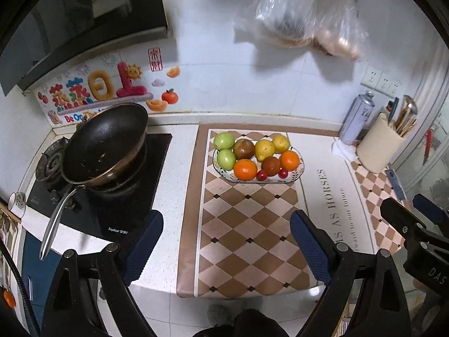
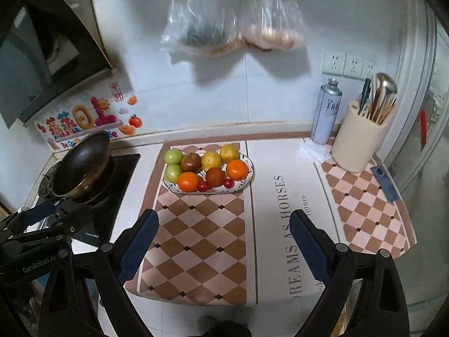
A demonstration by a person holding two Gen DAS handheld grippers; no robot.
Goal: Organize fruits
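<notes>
A patterned oval plate (image 1: 299, 172) (image 2: 250, 172) sits at the far end of a checkered mat (image 1: 247, 233) (image 2: 196, 238). Fruit fills it: two green apples (image 1: 224, 141) (image 2: 173, 156), two yellow lemons (image 1: 264, 150) (image 2: 212, 161), two oranges (image 1: 245, 169) (image 2: 188, 181), two brownish round fruits (image 1: 244, 148) (image 2: 191, 162) and two small red ones (image 1: 262, 175) (image 2: 203, 186). My left gripper (image 1: 227, 244) hangs open high above the mat's near part, well short of the plate. My right gripper (image 2: 224, 241) is open too, beside it, nothing between the fingers.
A dark wok (image 1: 105, 146) (image 2: 81, 163) sits on the stove at the left. At the back right stand a spray can (image 1: 356, 119) (image 2: 327, 112) and a cream utensil holder (image 1: 378, 146) (image 2: 360, 143). Plastic bags (image 1: 303, 14) (image 2: 233, 22) hang on the tiled wall.
</notes>
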